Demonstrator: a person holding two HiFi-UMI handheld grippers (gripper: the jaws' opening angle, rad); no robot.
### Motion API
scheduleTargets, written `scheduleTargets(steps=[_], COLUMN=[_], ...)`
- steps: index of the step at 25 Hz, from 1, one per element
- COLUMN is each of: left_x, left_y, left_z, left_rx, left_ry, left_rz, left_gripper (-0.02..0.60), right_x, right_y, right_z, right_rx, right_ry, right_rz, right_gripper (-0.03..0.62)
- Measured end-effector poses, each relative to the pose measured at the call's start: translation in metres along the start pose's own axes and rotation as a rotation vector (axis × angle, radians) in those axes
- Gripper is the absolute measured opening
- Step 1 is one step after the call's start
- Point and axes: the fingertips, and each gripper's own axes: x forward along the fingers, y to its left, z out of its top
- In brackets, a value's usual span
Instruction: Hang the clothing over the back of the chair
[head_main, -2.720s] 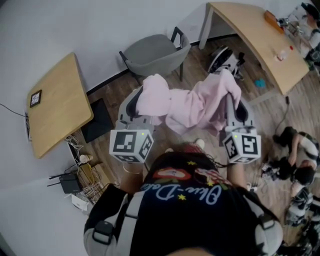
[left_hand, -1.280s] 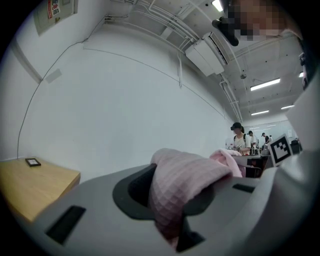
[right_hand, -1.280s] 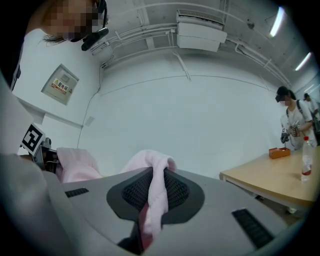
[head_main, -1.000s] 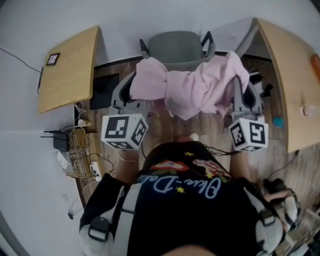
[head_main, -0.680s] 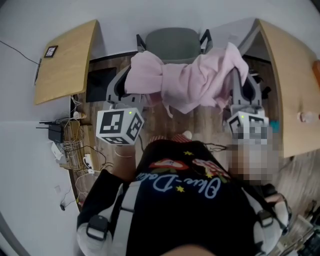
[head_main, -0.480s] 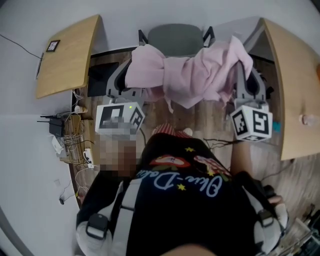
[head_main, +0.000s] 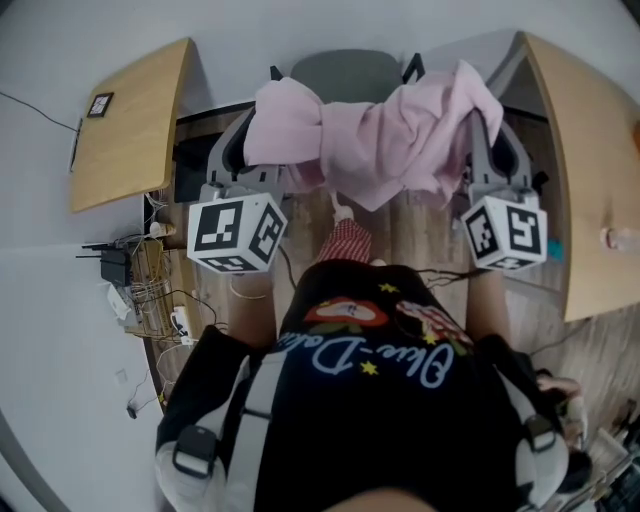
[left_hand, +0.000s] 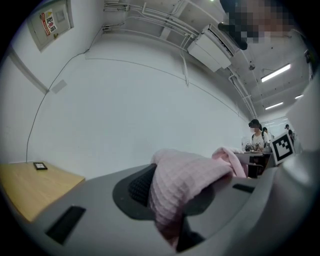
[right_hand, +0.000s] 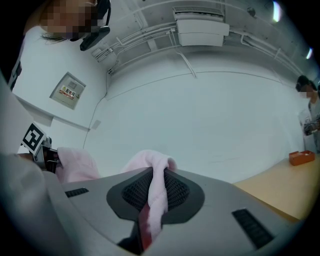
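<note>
Now: left tool (left_hand: 172, 207) clamps a thick bunch of the pink clothing (head_main: 385, 145), right tool (right_hand: 152, 200) pinches a thin fold. Clothing hangs stretched between them, held up before the grey chair (head_main: 345, 72); contact unclear.

On the black shirt (head_main: 370, 350), white script lettering is seen; it is read roughly as "Blue-Dola", the last letters uncertain. Black-and-white square markers without letters are carried by the left cube (head_main: 236, 232), the right cube (head_main: 506, 232) and a tag (head_main: 99, 104) near the wooden tabletop's far edge. A wall notice (left_hand: 50, 22) is headed in red, its print too small to be read.
</note>
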Motion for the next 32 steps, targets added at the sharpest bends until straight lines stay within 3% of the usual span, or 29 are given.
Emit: scheduleTargets(steps=[13,32], left_x=[0.058,0.124], left_y=[0.031,0.090], left_z=[-0.027,-0.052], left_rx=[-0.039,-0.097], left_ry=[0.054,0.104], left_rz=[-0.014,-0.013], left_gripper=[0.069,0.069], right_x=[0.046,0.126], right_y=[-0.007,-0.005], right_z=[-0.038,-0.066], right_rx=[0.040,0.008], right_ry=[0.096,0.176], right_rz=[-0.039,-0.078], right_gripper=[0.038,0.038])
